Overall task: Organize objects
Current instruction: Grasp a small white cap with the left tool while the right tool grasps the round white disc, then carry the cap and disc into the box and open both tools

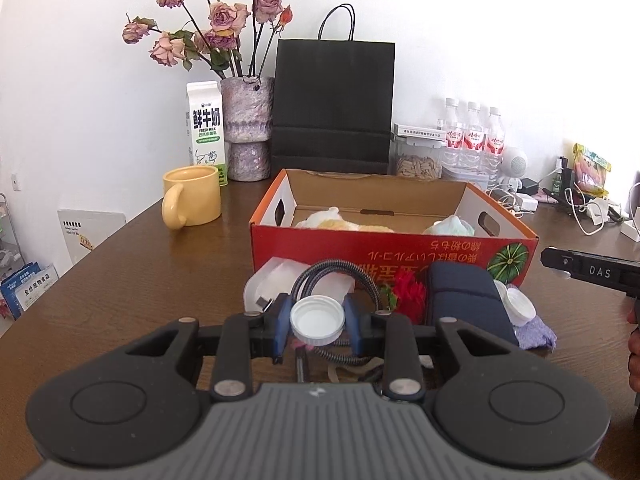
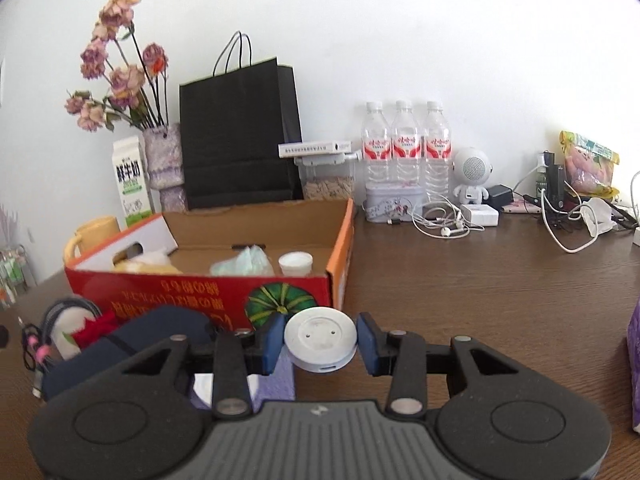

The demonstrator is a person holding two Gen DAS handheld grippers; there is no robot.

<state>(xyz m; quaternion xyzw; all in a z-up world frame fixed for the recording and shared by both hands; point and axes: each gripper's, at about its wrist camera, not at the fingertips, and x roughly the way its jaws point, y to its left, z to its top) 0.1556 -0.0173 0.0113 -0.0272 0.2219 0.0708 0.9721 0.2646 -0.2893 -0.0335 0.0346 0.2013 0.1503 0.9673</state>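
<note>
My left gripper point(image 1: 318, 322) is shut on a white screw lid point(image 1: 317, 321), held above a heap of items in front of the red cardboard box point(image 1: 392, 250). The heap holds a braided cable point(image 1: 340, 270), a red flower point(image 1: 408, 294), a navy pouch point(image 1: 464, 300) and a white cap point(image 1: 518, 306). My right gripper point(image 2: 321, 342) is shut on a round white puck-shaped device point(image 2: 320, 340), just before the box's front right corner point(image 2: 200, 288). The box holds soft pale items point(image 2: 244, 262) and a small white jar point(image 2: 295, 264).
A yellow mug point(image 1: 192, 196), milk carton point(image 1: 206, 128), vase of dried roses point(image 1: 248, 132) and black paper bag point(image 1: 332, 104) stand behind the box. Water bottles point(image 2: 404, 148), a small speaker robot point(image 2: 472, 176), earphones and cables point(image 2: 444, 226) lie at the back right. A purple cloth point(image 1: 536, 334) lies under the pouch.
</note>
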